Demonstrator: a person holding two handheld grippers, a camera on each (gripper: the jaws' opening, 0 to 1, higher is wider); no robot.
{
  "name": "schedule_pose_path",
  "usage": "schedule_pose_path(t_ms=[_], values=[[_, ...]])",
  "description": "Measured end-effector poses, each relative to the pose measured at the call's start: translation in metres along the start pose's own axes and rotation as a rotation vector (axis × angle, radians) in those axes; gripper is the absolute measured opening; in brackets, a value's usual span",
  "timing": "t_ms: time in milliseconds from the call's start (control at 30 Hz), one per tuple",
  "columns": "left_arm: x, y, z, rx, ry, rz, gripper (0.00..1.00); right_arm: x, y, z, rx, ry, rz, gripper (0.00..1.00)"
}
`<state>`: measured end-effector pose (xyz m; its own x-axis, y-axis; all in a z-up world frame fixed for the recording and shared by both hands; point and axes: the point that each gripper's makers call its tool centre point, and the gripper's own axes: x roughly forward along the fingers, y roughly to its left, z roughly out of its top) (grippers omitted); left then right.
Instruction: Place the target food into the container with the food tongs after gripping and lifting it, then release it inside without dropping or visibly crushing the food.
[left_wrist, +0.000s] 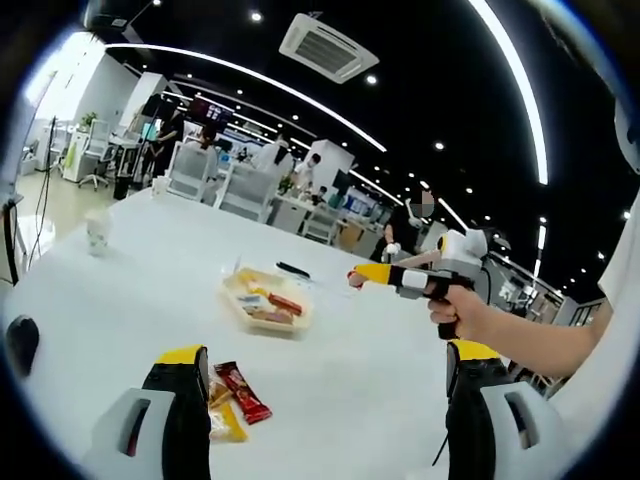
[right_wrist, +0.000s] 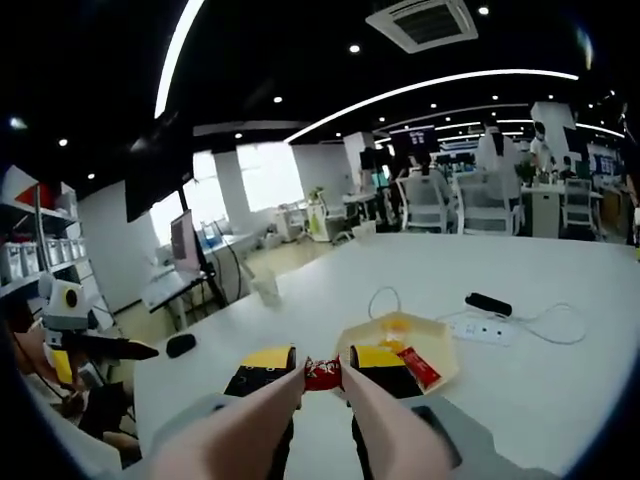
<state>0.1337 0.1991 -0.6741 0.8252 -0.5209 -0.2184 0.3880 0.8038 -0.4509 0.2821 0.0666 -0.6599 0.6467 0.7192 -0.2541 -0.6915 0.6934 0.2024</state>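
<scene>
My right gripper (right_wrist: 322, 364) is shut on pinkish food tongs (right_wrist: 262, 412), whose tips pinch a small red snack packet (right_wrist: 322, 373) above the table. Just beyond it lies the yellow container (right_wrist: 445, 352), holding a red packet (right_wrist: 418, 368) and an orange item. In the left gripper view a hand holds the right gripper (left_wrist: 352, 278) in the air to the right of the container (left_wrist: 240, 283). The left gripper (left_wrist: 325, 355) stands open. Loose red and yellow packets (left_wrist: 240, 395) lie on the table by its left jaw.
On the white table (left_wrist: 140, 290) stand a paper cup (left_wrist: 97, 232), a black mouse (left_wrist: 22, 345), a black object (right_wrist: 488, 303) and a white power strip (right_wrist: 480, 328) with its cable. Chairs, desks and people fill the office behind.
</scene>
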Motion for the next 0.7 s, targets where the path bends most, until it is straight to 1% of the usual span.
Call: schedule_pose_path(t_ms=[200,433,567,700], values=[[-0.002,0.0,-0.001,0.006,0.005,0.0,0.99,0.004,0.004,0.012,-0.03,-0.006,0.013,0.2],[-0.003,0.0,-0.006,-0.001,0.015,-0.004,0.99,0.006,0.0,0.028,-0.078,-0.007,0.017,0.2],[-0.002,0.0,-0.007,-0.006,0.012,-0.008,0.99,0.009,-0.004,0.042,-0.135,-0.002,0.018,0.2],[0.0,0.001,-0.003,-0.01,-0.004,-0.011,0.99,0.013,-0.011,0.064,-0.172,-0.005,0.024,0.2]])
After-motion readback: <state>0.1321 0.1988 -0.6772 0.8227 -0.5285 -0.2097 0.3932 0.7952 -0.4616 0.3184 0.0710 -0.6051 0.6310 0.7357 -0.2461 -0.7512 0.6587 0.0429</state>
